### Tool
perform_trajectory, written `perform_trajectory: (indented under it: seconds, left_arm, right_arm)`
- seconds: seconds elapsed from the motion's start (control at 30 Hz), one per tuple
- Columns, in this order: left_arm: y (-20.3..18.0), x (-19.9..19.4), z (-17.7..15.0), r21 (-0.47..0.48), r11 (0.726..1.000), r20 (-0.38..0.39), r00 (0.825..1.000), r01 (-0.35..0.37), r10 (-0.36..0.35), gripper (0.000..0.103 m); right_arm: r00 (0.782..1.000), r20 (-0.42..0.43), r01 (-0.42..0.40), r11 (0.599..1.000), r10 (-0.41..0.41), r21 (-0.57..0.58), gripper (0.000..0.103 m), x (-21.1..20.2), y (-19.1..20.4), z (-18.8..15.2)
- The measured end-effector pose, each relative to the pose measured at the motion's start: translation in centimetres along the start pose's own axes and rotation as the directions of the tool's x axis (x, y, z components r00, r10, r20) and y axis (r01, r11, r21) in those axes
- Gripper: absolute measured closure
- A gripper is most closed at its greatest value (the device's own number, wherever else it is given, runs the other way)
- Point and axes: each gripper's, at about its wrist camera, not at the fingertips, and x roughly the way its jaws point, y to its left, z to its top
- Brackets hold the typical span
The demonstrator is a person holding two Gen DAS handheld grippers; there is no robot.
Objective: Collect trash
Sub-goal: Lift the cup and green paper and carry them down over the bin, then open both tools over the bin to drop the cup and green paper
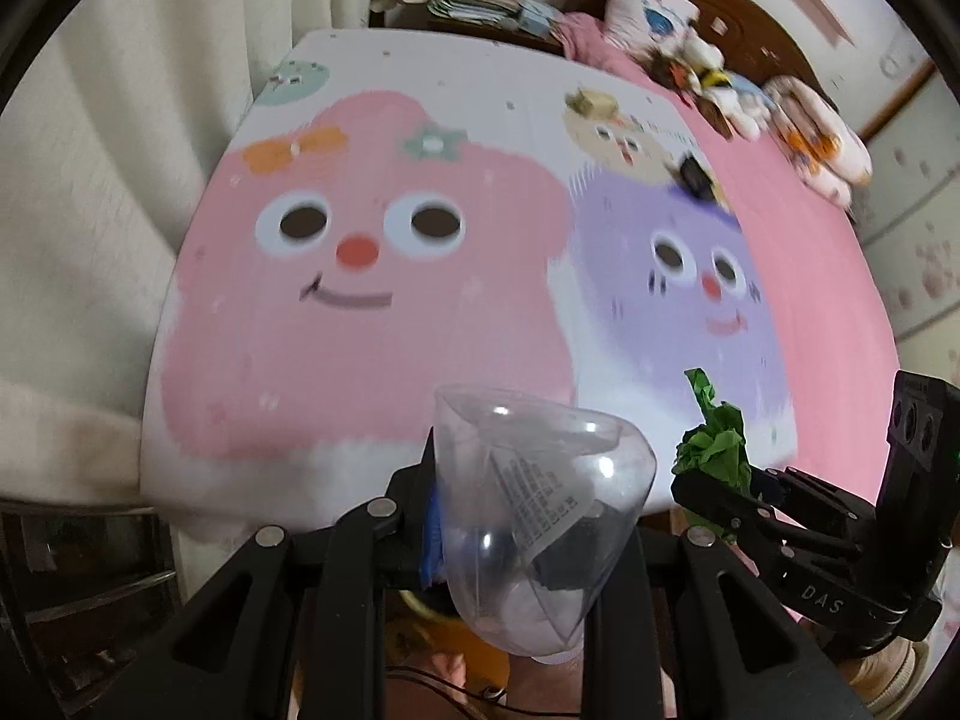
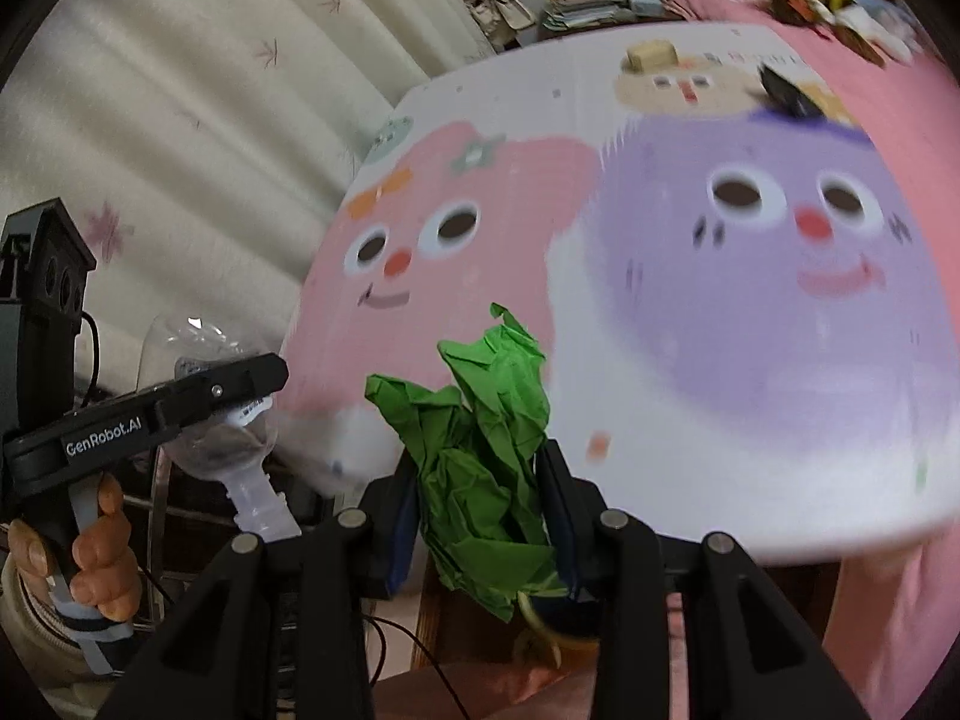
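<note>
Gripping a crushed clear plastic bottle (image 1: 528, 516), the left gripper (image 1: 510, 516) is seen closed on the bottle's flattened body; a printed label (image 1: 543, 498) is visible through the plastic, and the bottle's neck (image 2: 261, 507) is shown pointing down and back towards the person in the right wrist view; the same bottle (image 2: 198, 360) is seen there at the left edge, pinched between black fingers (image 2: 240, 384). A ball of crumpled green paper (image 2: 486, 450) is held between the jaws of the right gripper (image 2: 480, 498), which are closed against its sides; the paper is bunched above and below the pads, with a torn tip standing upward; in the left wrist view the same paper (image 1: 717, 444) is seen to the right of the bottle, clamped in the other tool (image 1: 714, 480). Both pieces of trash are carried off the surface, just in front of the near edge of a bed (image 1: 828, 312); the bed is covered by a sheet (image 1: 360, 372) printed with a large pink cartoon face and a purple one. A small dark scrap (image 1: 696, 177) is seen lying on the sheet near the purple face's top. Soft toys (image 1: 720, 78) and a pillow (image 1: 651, 15) are gathered at the far end; pale curtains (image 1: 108, 192) are hung to the left. A hand (image 2: 102, 546) is wrapped around the left tool's handle; much of the view is blurred.
</note>
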Motion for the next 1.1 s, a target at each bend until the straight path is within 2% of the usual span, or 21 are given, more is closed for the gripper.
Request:
perform_trajectory:
  seconds: [0.23,0.5,0.73,0.9,1.0,1.07,1.1]
  left_arm:
    - [0.5,1.0,-6.5,0.078,0.997,-0.081,0.997,0.003,0.003,0.082]
    - [-0.3,5.4,-11.9,0.091,0.996,-0.176,0.984,0.007,0.009,0.082]
    - [-0.2,15.6,-16.9,0.046,0.999,-0.25,0.968,-0.011,0.023,0.082]
    - [0.2,23.7,-20.1,0.049,0.997,-0.269,0.96,-0.067,0.077,0.081]
    - [0.3,27.3,-21.1,0.067,0.993,-0.284,0.953,-0.095,0.11,0.081]
    - [0.2,29.4,-21.7,0.086,0.99,-0.276,0.952,-0.111,0.131,0.077]
    - [0.2,30.4,-22.0,0.096,0.988,-0.275,0.951,-0.118,0.141,0.068]
  right_arm:
    - [0.998,-0.046,0.037,0.996,-0.033,0.082,0.066,0.2,0.2,-7.1]
    - [0.984,-0.171,0.086,0.981,-0.056,0.176,0.066,4.3,-3.7,-12.9]
    - [0.959,-0.274,0.134,0.968,-0.072,0.213,0.066,12.8,-9.9,-17.3]
    - [0.949,-0.307,0.144,0.964,-0.071,0.222,0.065,19.5,-13.6,-19.9]
    - [0.944,-0.323,0.148,0.963,-0.07,0.224,0.065,23.0,-15.4,-21.2]
    - [0.942,-0.33,0.148,0.963,-0.067,0.227,0.064,24.9,-16.3,-21.7]
    - [0.94,-0.335,0.15,0.962,-0.068,0.226,0.063,25.8,-16.6,-21.9]
